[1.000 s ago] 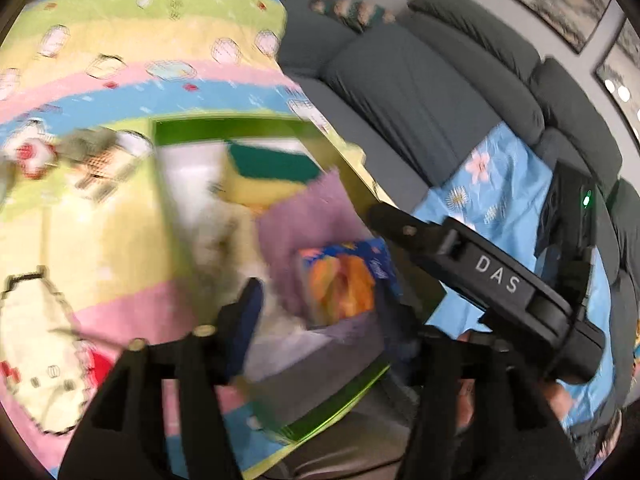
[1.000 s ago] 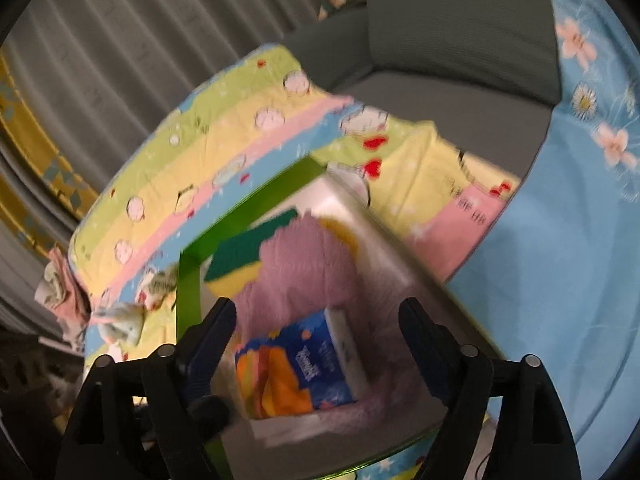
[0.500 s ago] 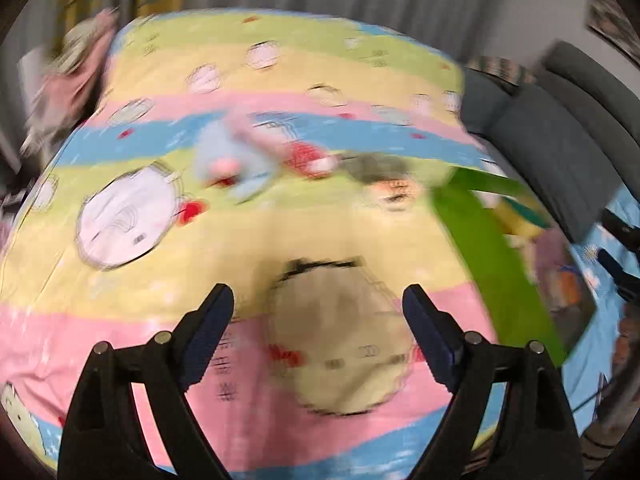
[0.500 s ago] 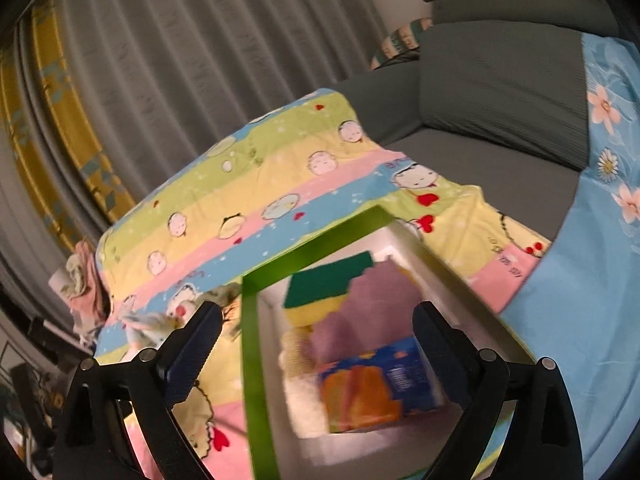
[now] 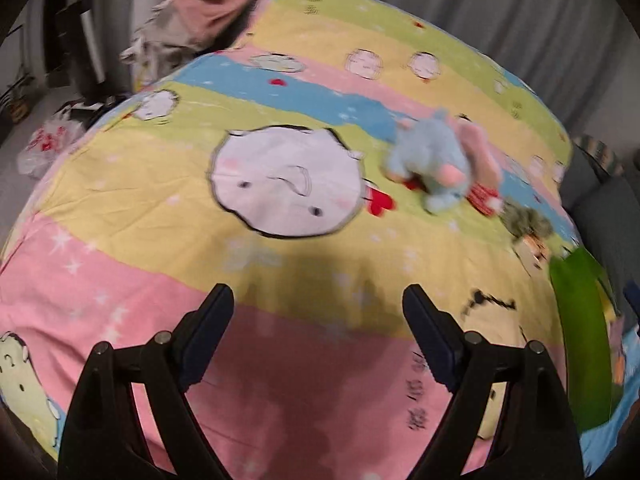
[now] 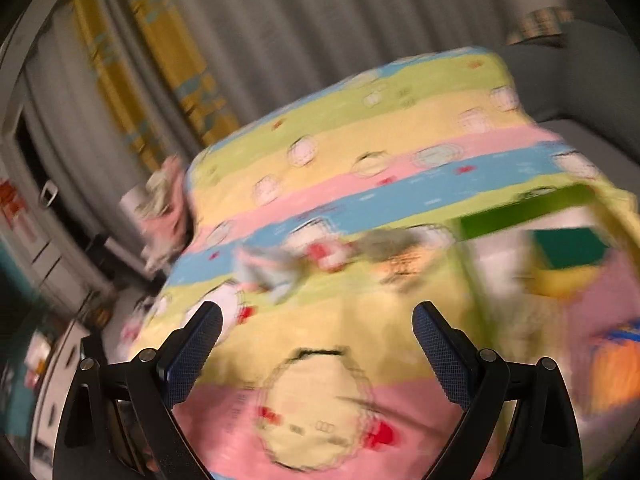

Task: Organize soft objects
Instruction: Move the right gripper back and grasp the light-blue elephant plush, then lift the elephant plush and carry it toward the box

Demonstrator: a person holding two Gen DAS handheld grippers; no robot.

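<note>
Since the blue plush toy [image 5: 434, 168] lies loose outside the green-rimmed box [image 6: 520, 212], I hold the left gripper [image 5: 318, 332] and right gripper [image 6: 318, 344] spread wide, empty.

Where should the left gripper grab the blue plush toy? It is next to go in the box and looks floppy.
Grip the blue plush toy across its rounded body, coming down from above with the open left gripper. It lies flat on the striped blanket; the pink ear and small legs look too floppy to hold.
</note>
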